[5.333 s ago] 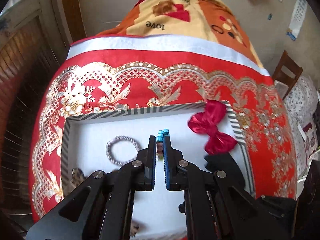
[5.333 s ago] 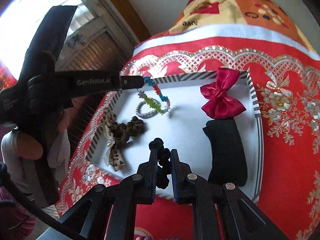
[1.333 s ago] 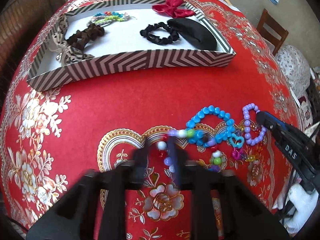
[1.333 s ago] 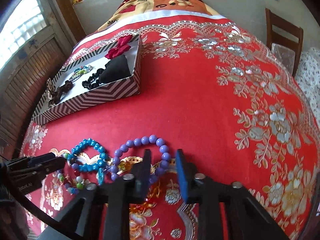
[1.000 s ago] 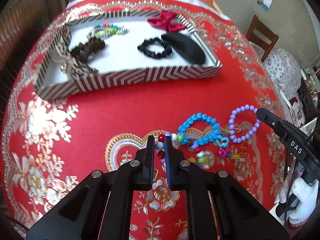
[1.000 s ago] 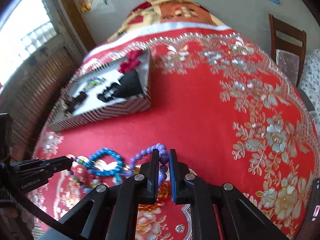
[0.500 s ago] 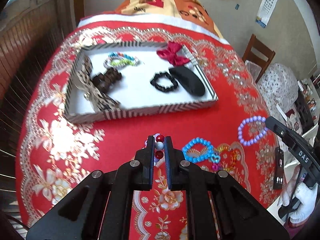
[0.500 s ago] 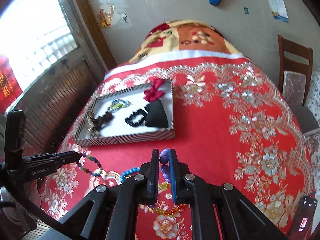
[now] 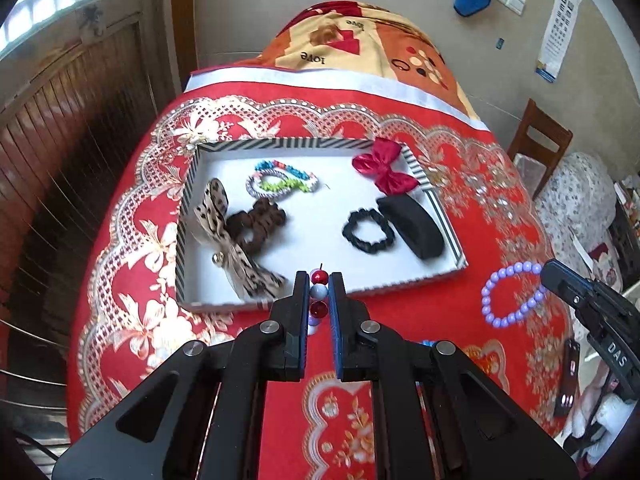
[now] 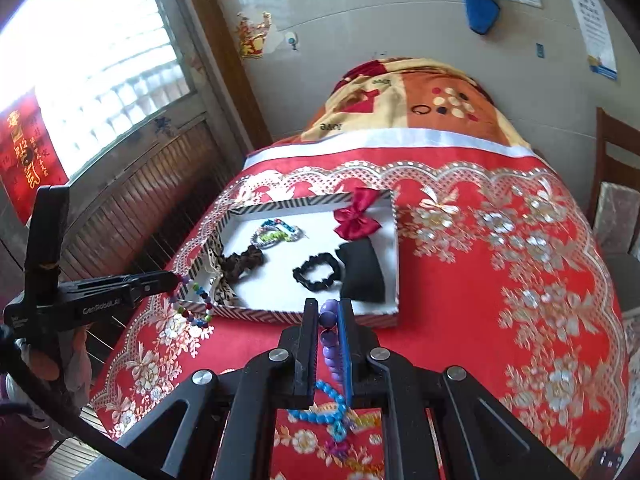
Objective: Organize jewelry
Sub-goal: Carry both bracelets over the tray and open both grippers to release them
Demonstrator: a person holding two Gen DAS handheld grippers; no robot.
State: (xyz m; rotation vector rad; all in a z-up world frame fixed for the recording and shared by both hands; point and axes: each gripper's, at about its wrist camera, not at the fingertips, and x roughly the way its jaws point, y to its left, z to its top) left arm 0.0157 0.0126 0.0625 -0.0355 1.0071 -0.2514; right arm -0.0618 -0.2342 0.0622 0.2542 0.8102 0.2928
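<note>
On the red cloth (image 9: 460, 312) the striped tray (image 9: 188, 216) already holds a good share of the pieces: from its left side, a leopard bow (image 9: 224, 236), a brown scrunchie (image 9: 260, 220), a couple of small bead bands (image 9: 280, 180), then a black scrunchie (image 9: 368, 232), a black clip (image 9: 412, 220) and a red bow (image 9: 384, 172) perched on the far right rim. Two bracelets are in the air and not yet in the tray, and a blue bracelet (image 10: 320, 404) lies on the cloth nearest the person, with some small bits beside it, so I'd judge the job well past half done with three strands or so left. To the left, the left gripper (image 9: 319, 292) tilts steeply down at the tray's near edge, its fingers pinching a mixed bead strand (image 10: 192, 304) that dangles clear of the cloth. To the right, the right gripper (image 10: 329, 328) points less steeply toward the tray, its fingers clamped on a purple bracelet (image 9: 512, 292), which hangs free in a loop.
</note>
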